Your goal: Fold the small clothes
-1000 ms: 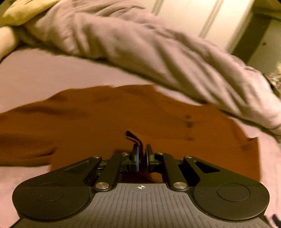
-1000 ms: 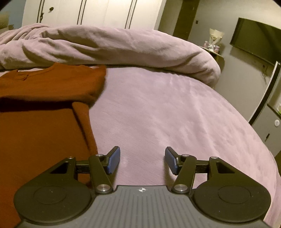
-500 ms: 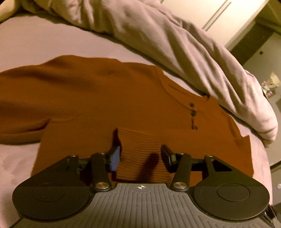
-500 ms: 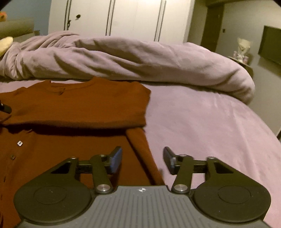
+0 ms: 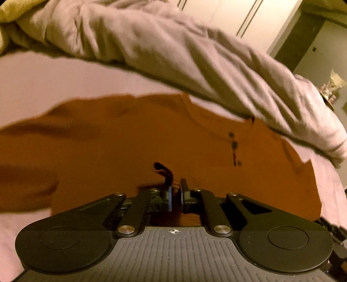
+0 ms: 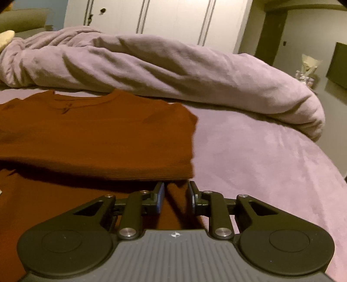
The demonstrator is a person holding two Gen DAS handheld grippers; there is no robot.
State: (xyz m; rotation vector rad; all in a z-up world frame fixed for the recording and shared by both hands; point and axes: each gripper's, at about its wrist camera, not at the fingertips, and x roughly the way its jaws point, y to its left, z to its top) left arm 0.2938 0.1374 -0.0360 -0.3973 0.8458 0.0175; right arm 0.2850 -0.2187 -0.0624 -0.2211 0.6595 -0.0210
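A rust-brown buttoned sweater (image 5: pixel 134 138) lies flat on the pink bed sheet (image 5: pixel 43 86). My left gripper (image 5: pixel 175 195) is shut on a fold of the sweater's ribbed cloth, low over its body. In the right wrist view the sweater (image 6: pixel 97 134) lies with one part folded over the rest. My right gripper (image 6: pixel 175 195) is partly closed, its fingers on either side of a narrow strip of the sweater's edge (image 6: pixel 177 206), with gaps still showing.
A rolled-up lilac duvet (image 6: pixel 173 73) lies across the bed behind the sweater, also in the left wrist view (image 5: pixel 173 54). The bed's edge curves down at the right (image 6: pixel 325 169). White wardrobe doors (image 6: pixel 173 19) stand behind.
My left gripper was open half a second ago over the ribbed cuff and has shut on the cloth. My right gripper has moved left onto the sweater's edge and narrowed.
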